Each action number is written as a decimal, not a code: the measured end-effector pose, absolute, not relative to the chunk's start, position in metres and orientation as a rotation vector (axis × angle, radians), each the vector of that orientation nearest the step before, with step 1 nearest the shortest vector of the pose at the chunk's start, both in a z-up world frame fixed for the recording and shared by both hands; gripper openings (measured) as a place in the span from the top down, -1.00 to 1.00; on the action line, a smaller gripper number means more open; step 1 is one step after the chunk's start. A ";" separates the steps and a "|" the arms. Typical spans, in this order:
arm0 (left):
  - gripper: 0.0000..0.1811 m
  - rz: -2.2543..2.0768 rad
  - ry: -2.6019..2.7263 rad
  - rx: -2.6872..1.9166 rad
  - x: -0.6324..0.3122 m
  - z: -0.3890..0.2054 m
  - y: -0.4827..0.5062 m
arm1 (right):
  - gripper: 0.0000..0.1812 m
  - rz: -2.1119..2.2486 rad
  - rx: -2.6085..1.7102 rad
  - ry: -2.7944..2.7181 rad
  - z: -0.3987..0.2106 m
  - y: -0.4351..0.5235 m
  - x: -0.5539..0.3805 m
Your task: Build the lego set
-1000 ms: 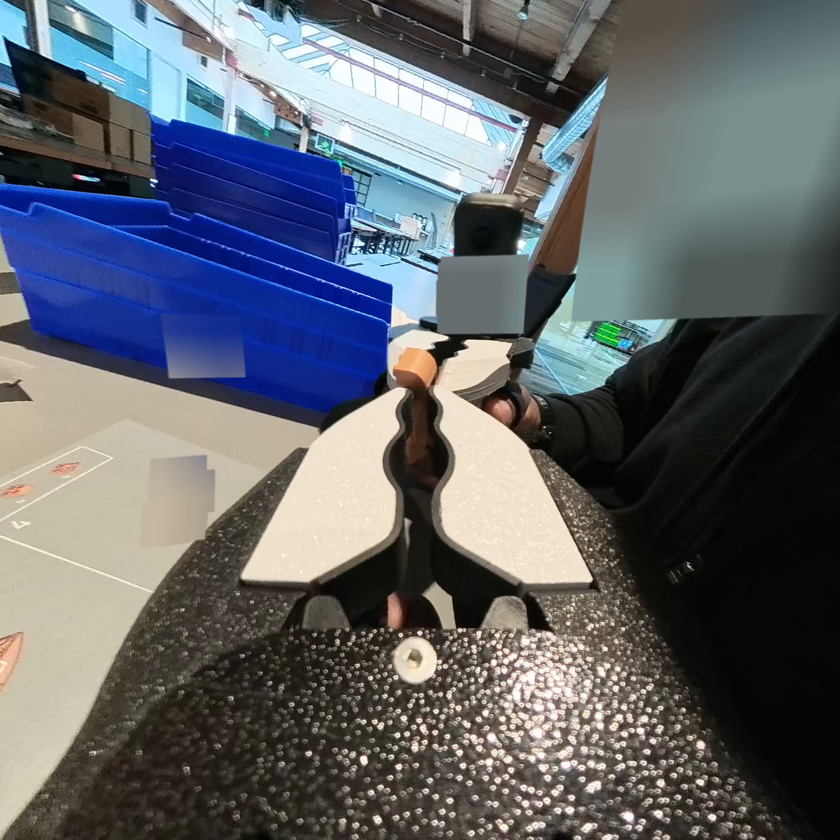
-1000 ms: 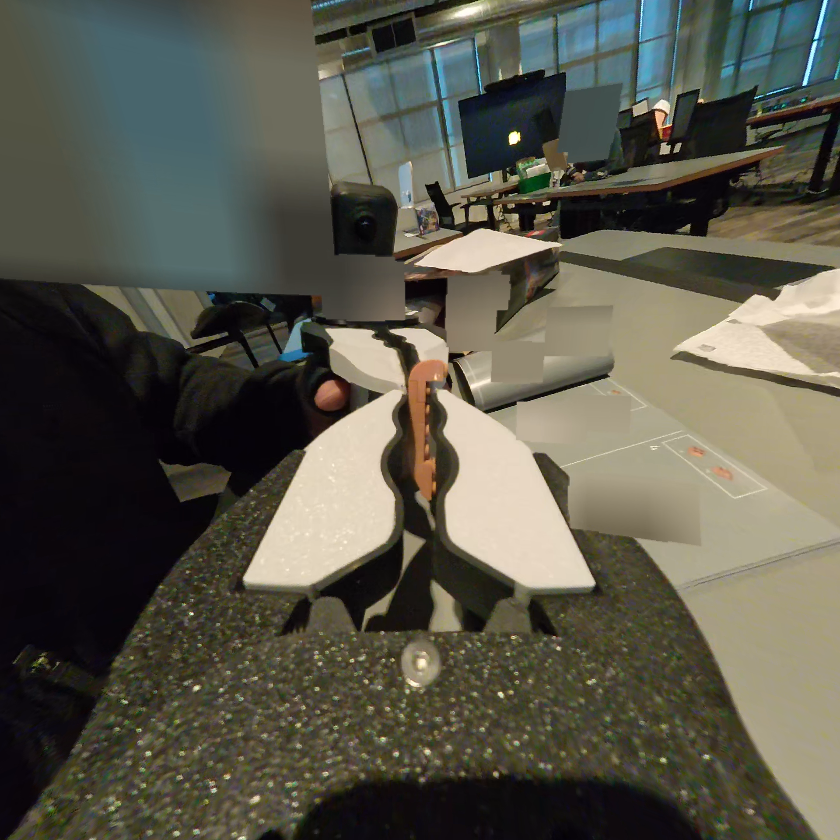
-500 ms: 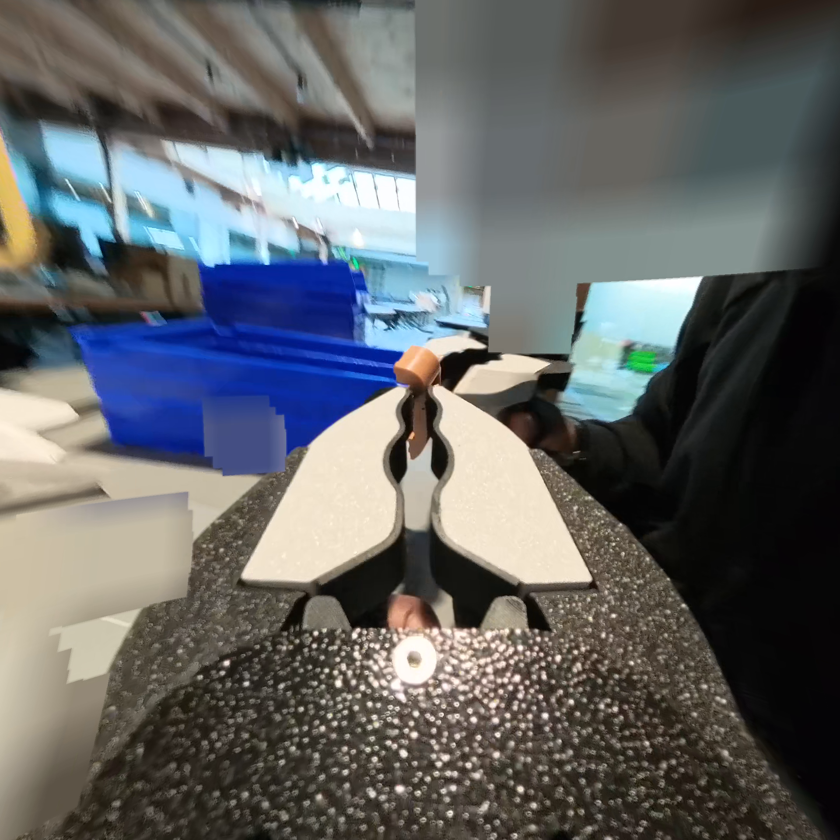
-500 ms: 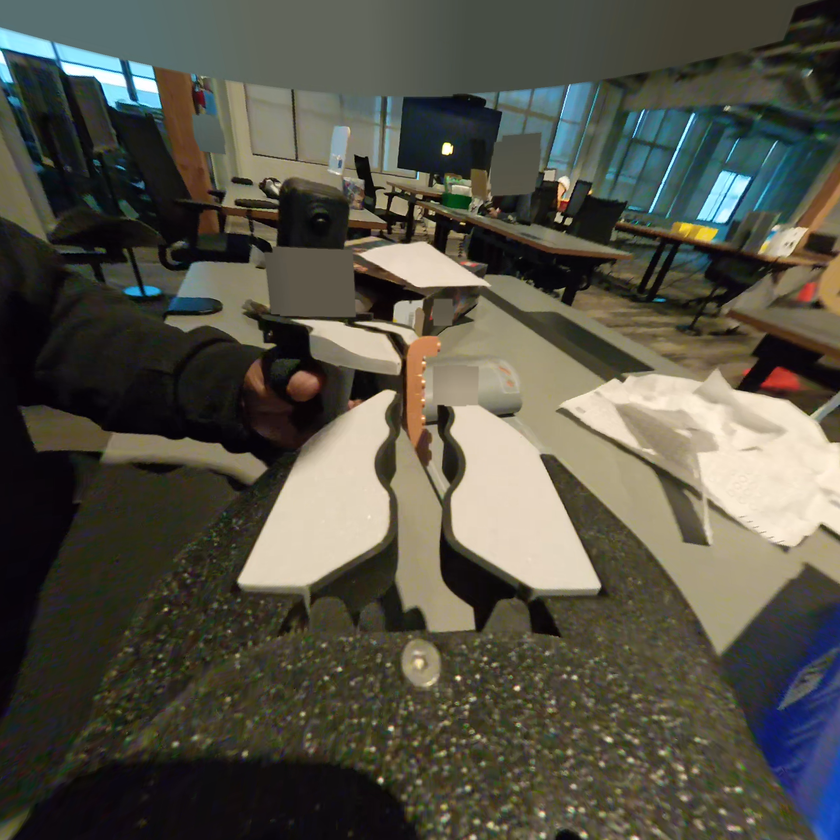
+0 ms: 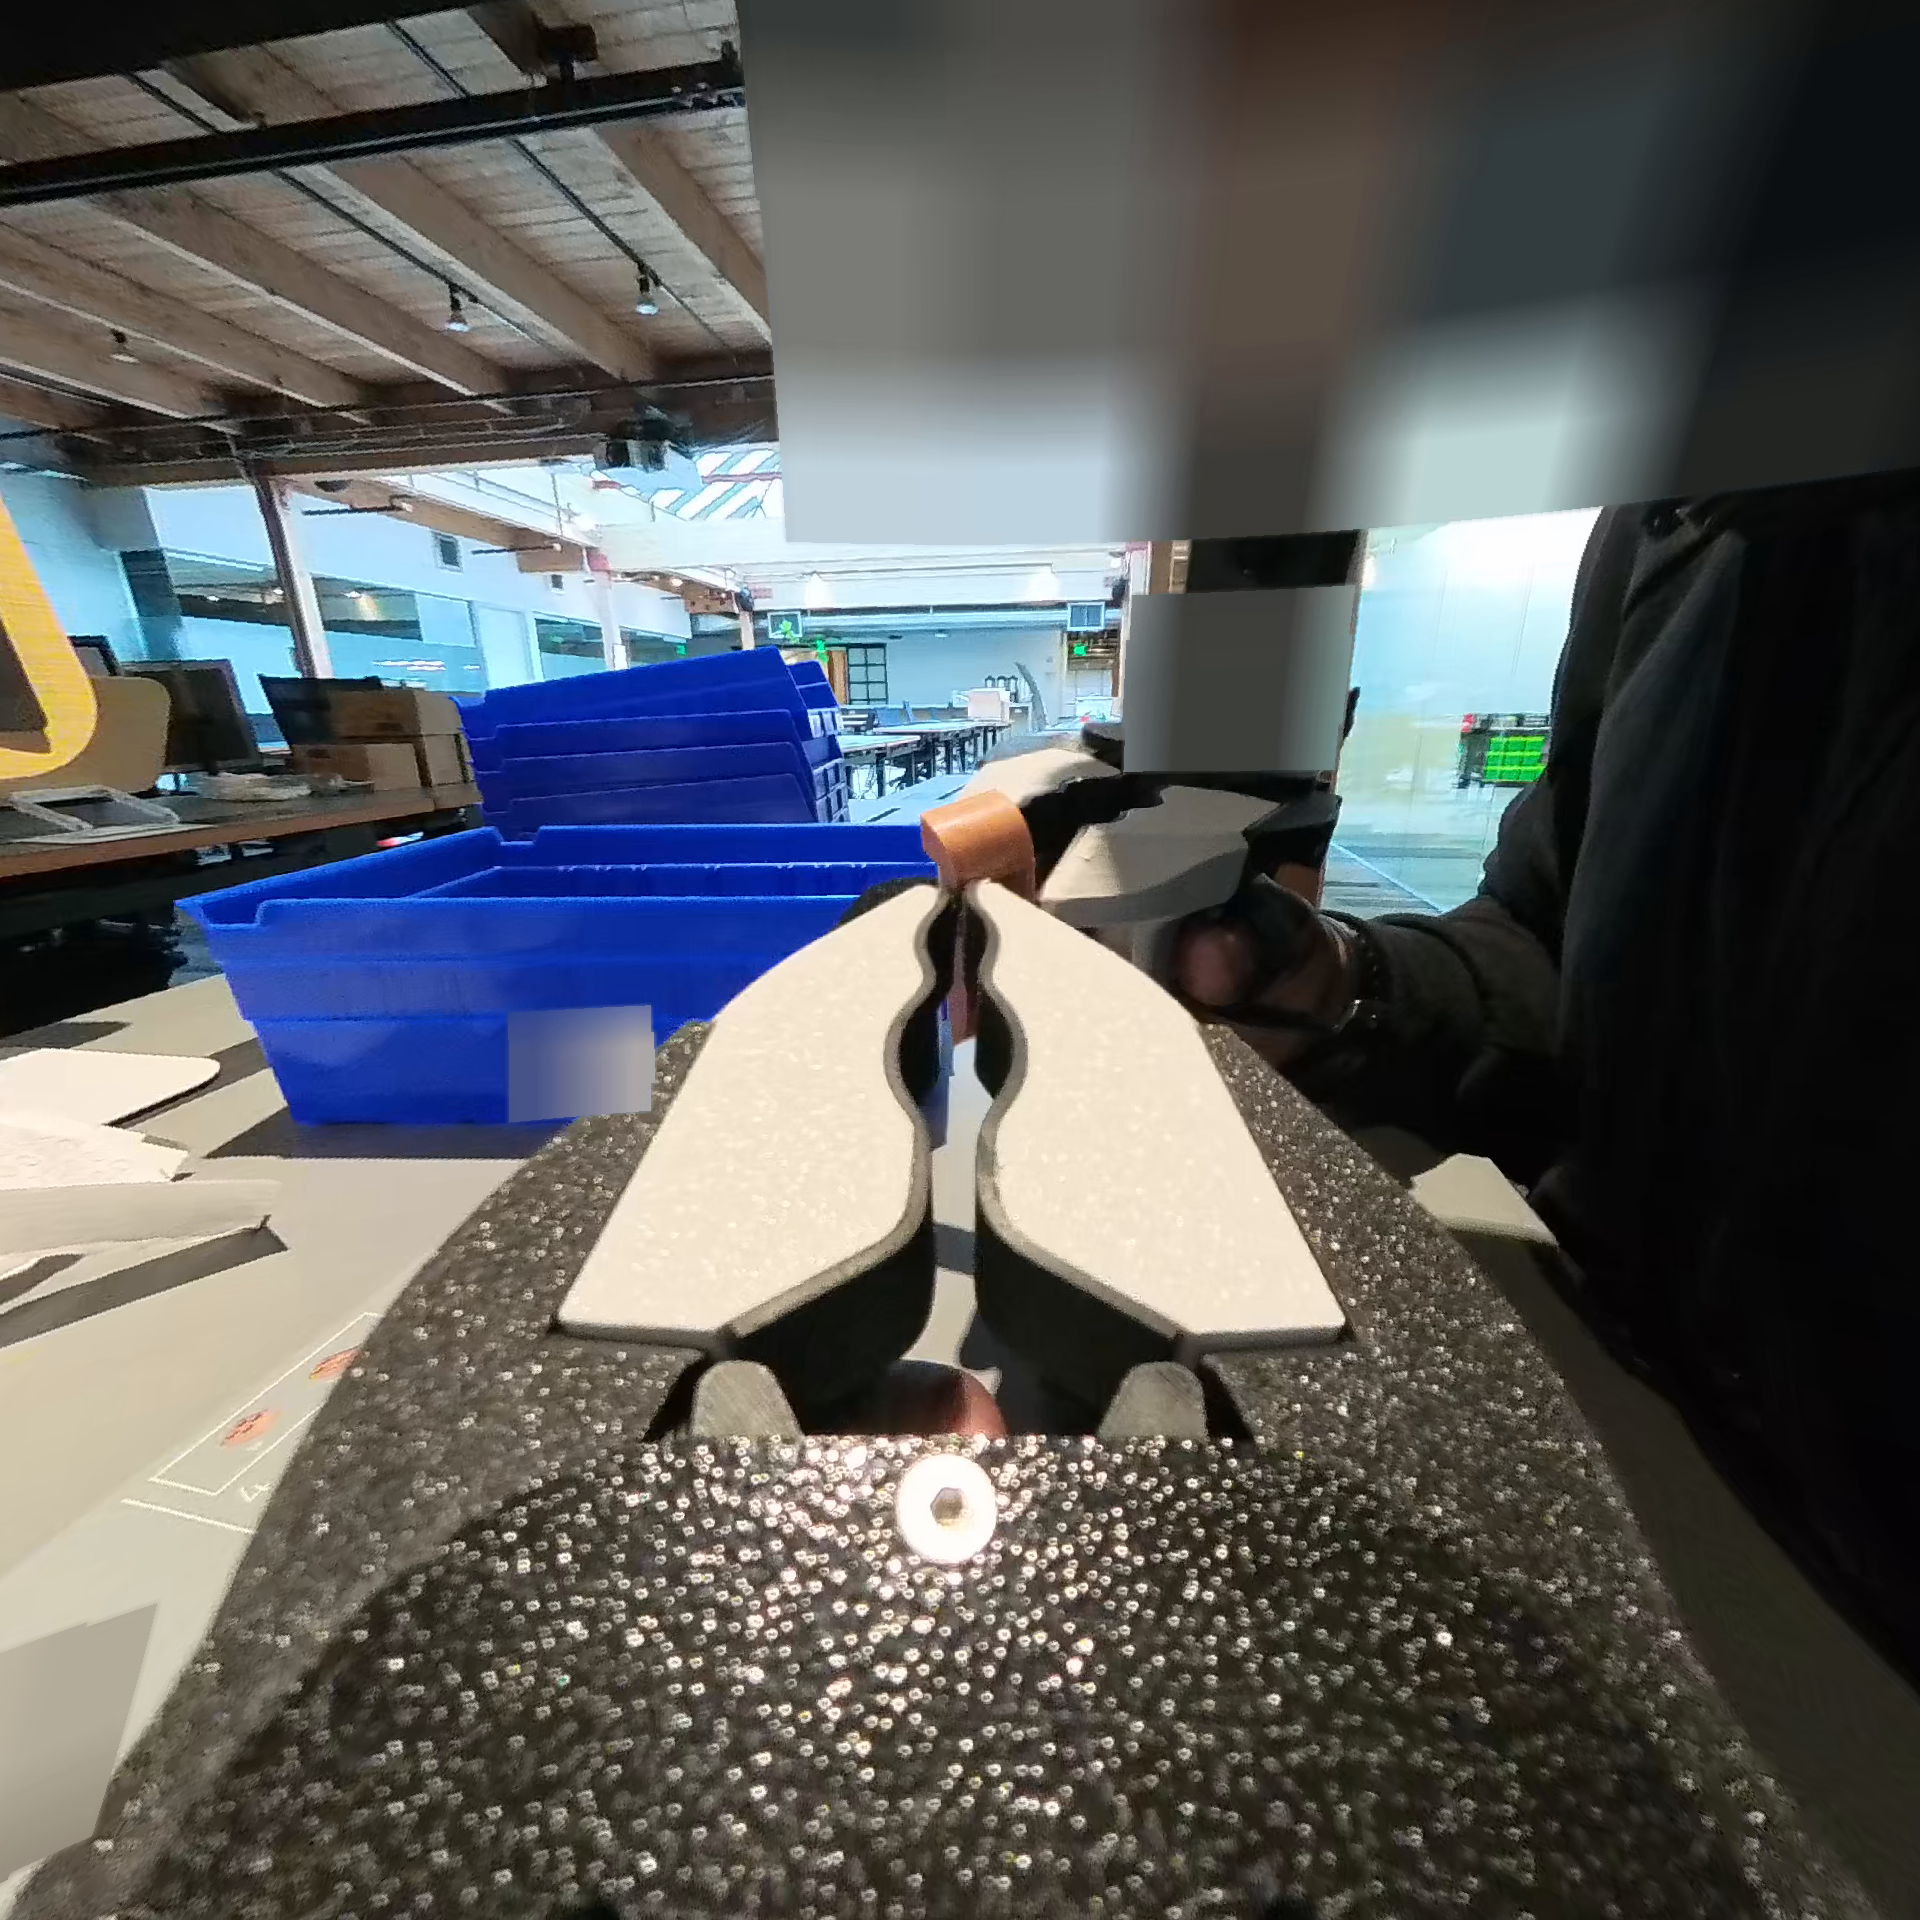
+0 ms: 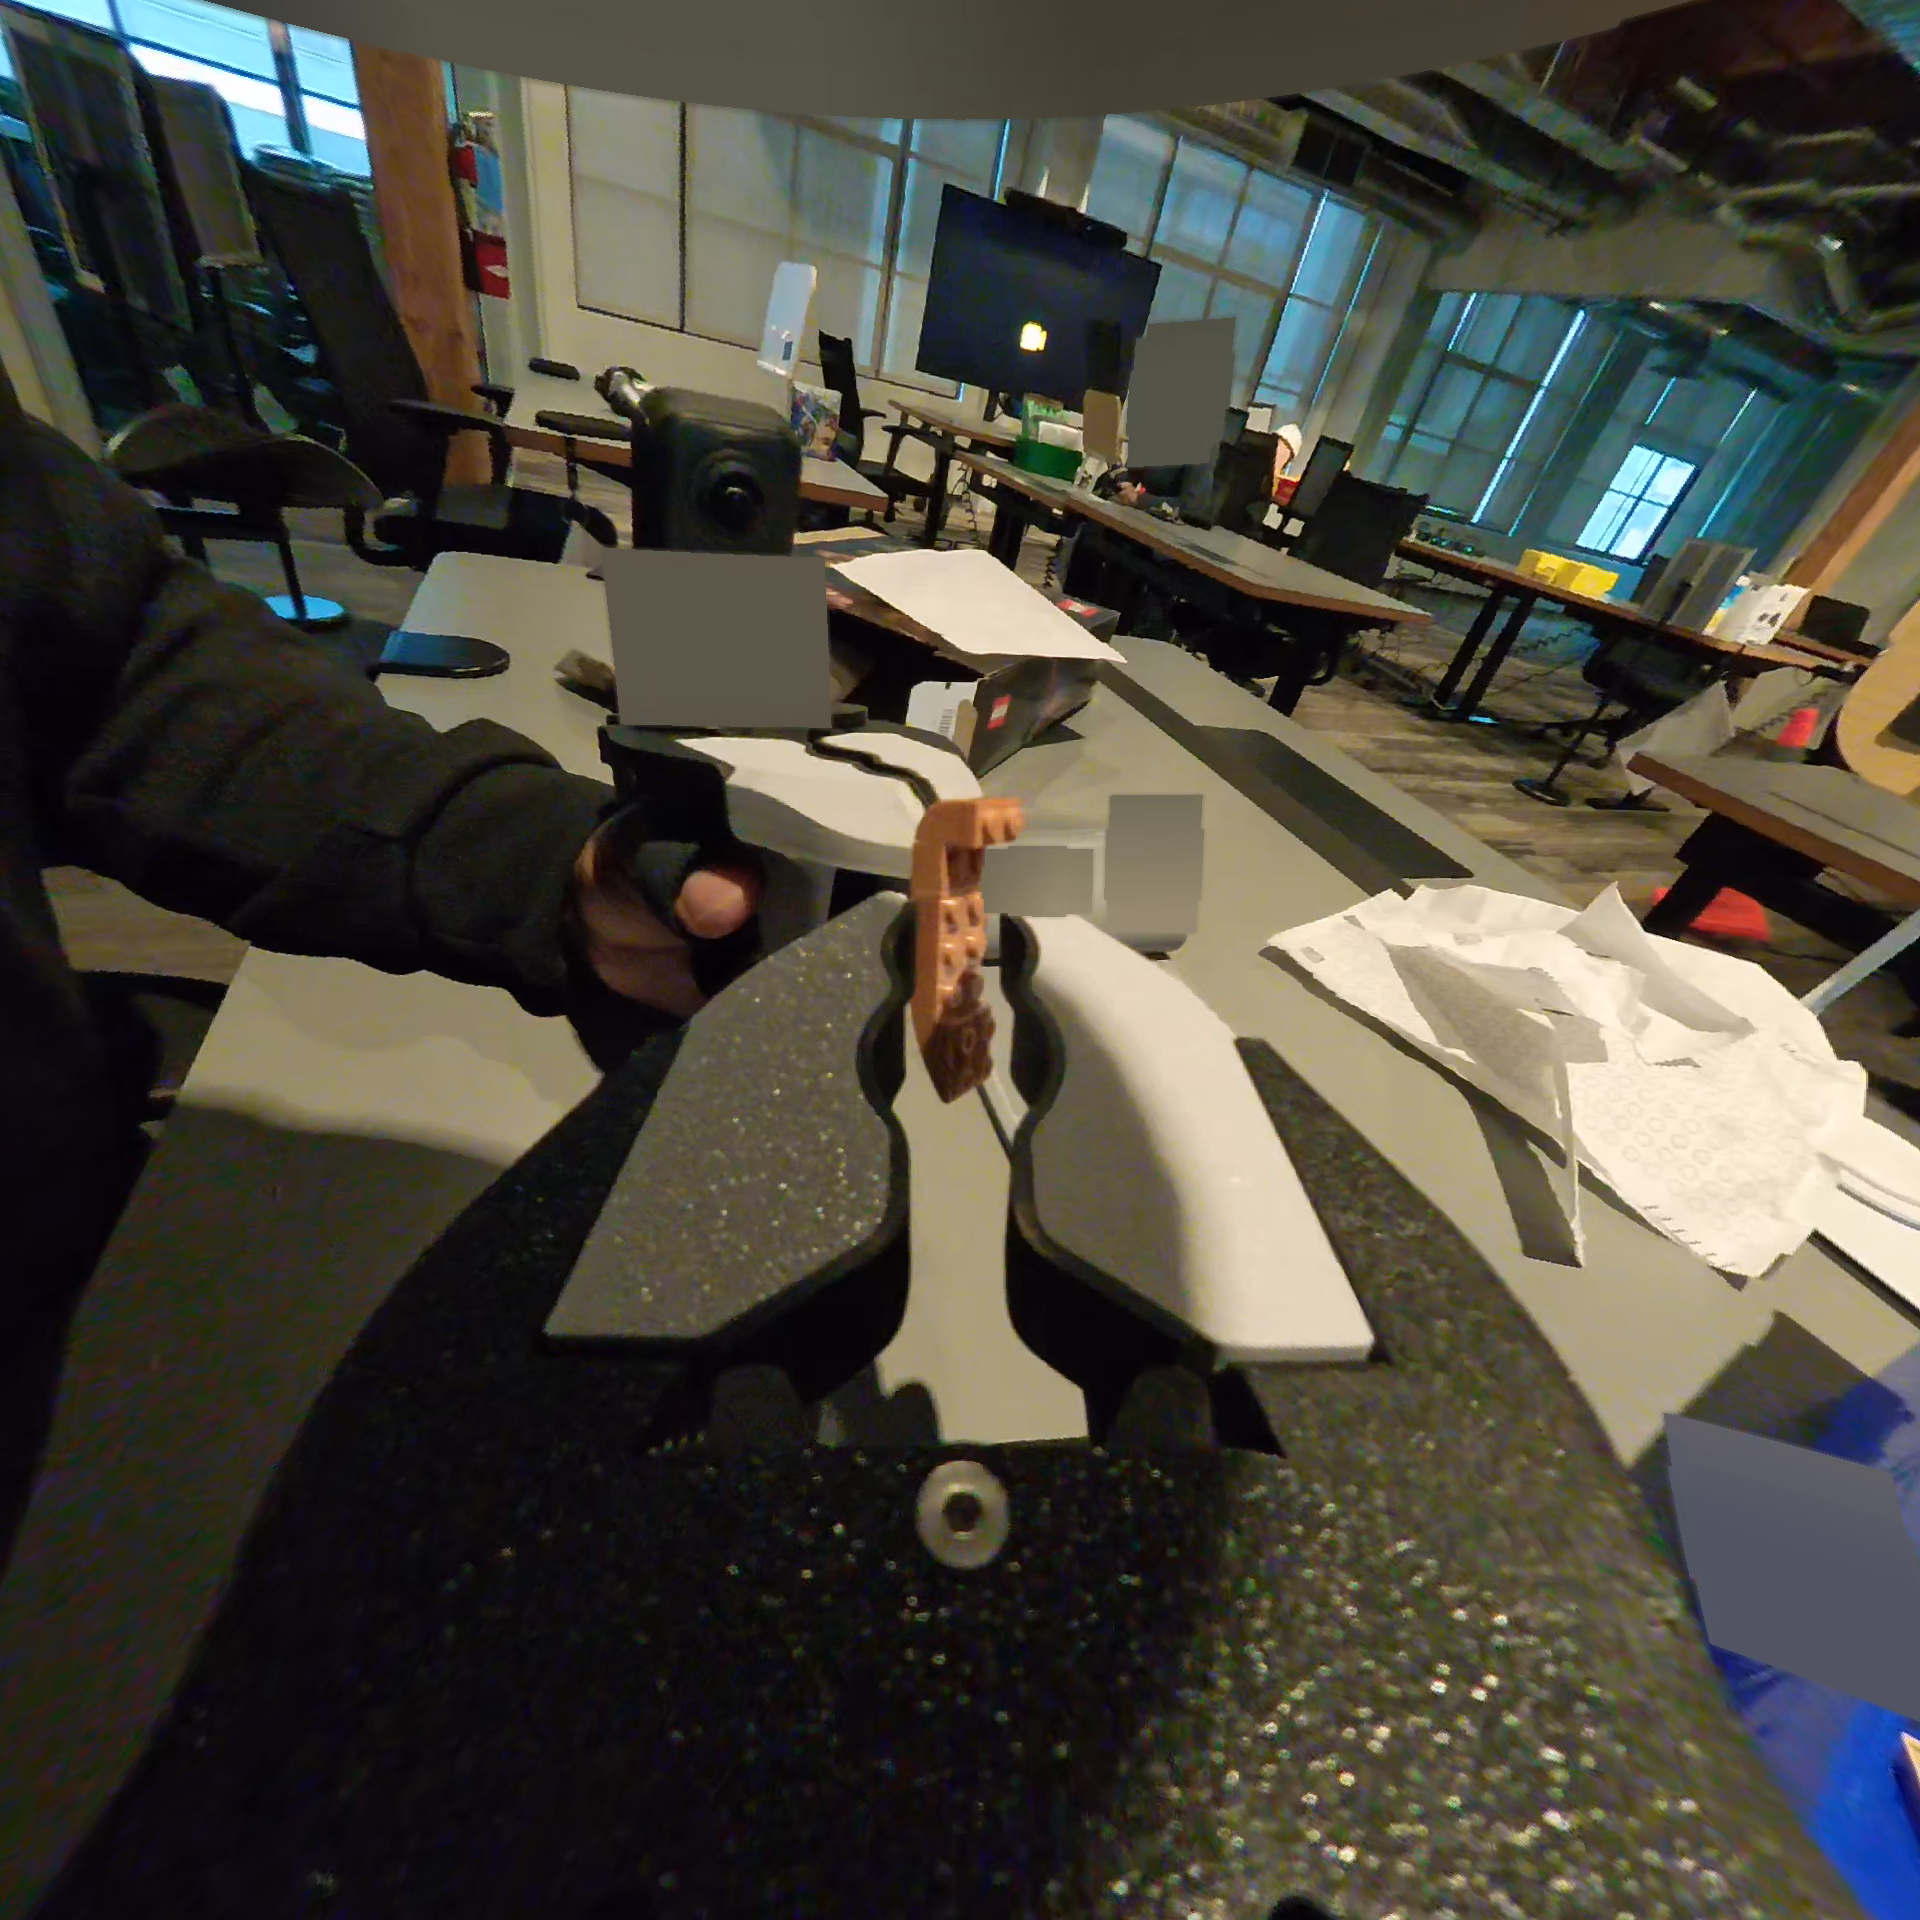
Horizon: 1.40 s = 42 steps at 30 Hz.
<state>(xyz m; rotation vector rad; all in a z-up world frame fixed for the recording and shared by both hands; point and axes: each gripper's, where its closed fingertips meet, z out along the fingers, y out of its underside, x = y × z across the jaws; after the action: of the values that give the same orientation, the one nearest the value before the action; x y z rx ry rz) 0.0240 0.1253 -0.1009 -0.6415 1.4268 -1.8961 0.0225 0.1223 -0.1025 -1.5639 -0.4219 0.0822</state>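
Note:
A long orange-brown lego piece (image 5: 977,842) with a hooked end is clamped edge-on between the tips of my left gripper (image 5: 958,896), which is shut on it in the air above the grey table (image 5: 343,1226). In the right wrist view the same piece (image 6: 951,935) hangs between the fingers of my right gripper (image 6: 961,923). They stand apart with a gap on the piece's right side. The left gripper (image 6: 925,805) reaches in from the left and holds the piece's top end. The right gripper (image 5: 1049,831) also shows just behind the piece in the left wrist view.
Stacked blue bins (image 5: 571,935) stand on the table to the left. Crumpled white paper (image 6: 1558,1060) lies at the right, and a dark box with a white sheet on it (image 6: 1029,675) at the back. A printed mat (image 5: 260,1423) lies at lower left. A person's dark sleeves flank both views. Less than 4 cm separates the two grippers' tips.
The right gripper's fingers have opened off the piece, which the left gripper still grips. Both grippers have swung round, so the background has shifted.

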 end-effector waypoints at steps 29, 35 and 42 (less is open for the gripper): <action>0.99 -1.741 1.495 -0.808 0.042 -0.115 0.126 | 0.91 0.217 -1.637 -0.303 -0.116 0.127 0.035; 0.98 -1.759 1.515 -0.782 0.039 -0.115 0.122 | 0.92 0.304 -1.641 -0.295 -0.116 0.124 0.033; 0.88 -1.832 1.526 -0.777 0.036 -0.112 0.126 | 0.92 0.436 -1.639 -0.274 -0.116 0.120 0.033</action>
<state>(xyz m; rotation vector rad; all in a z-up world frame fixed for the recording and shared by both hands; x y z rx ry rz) 0.0360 0.1259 -0.1125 -0.7767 1.5259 -1.8324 0.0332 0.1198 -0.1158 -1.6389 -0.2736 0.4360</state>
